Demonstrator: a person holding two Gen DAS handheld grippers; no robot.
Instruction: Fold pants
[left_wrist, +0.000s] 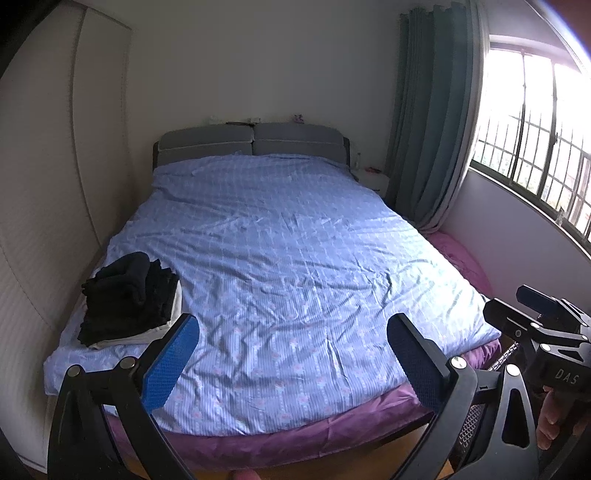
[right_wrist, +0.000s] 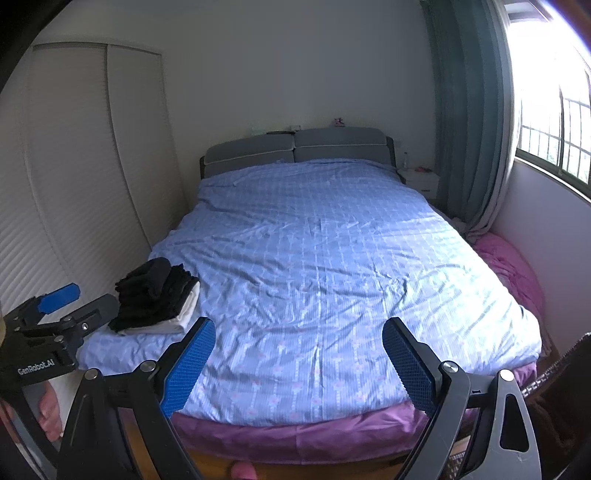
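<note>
A bed with a blue checked cover fills the room ahead of you. You hold both tongs released above its foot: left tongs, right tongs. Folded black pants sit stacked at the bed's near left corner. Lettering reads "GenRobot.AI" and "DAS".

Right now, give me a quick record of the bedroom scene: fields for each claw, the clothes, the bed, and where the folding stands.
left claw: open, empty, held over the foot of the bed
right claw: open, empty, beside the left one
folded stack: dark garments on white ones, near-left corner of the bed
bedspread: blue checked, wrinkled, no loose pants on it
purple sheet: shows below the bedspread
folding status: nothing in hand
</note>
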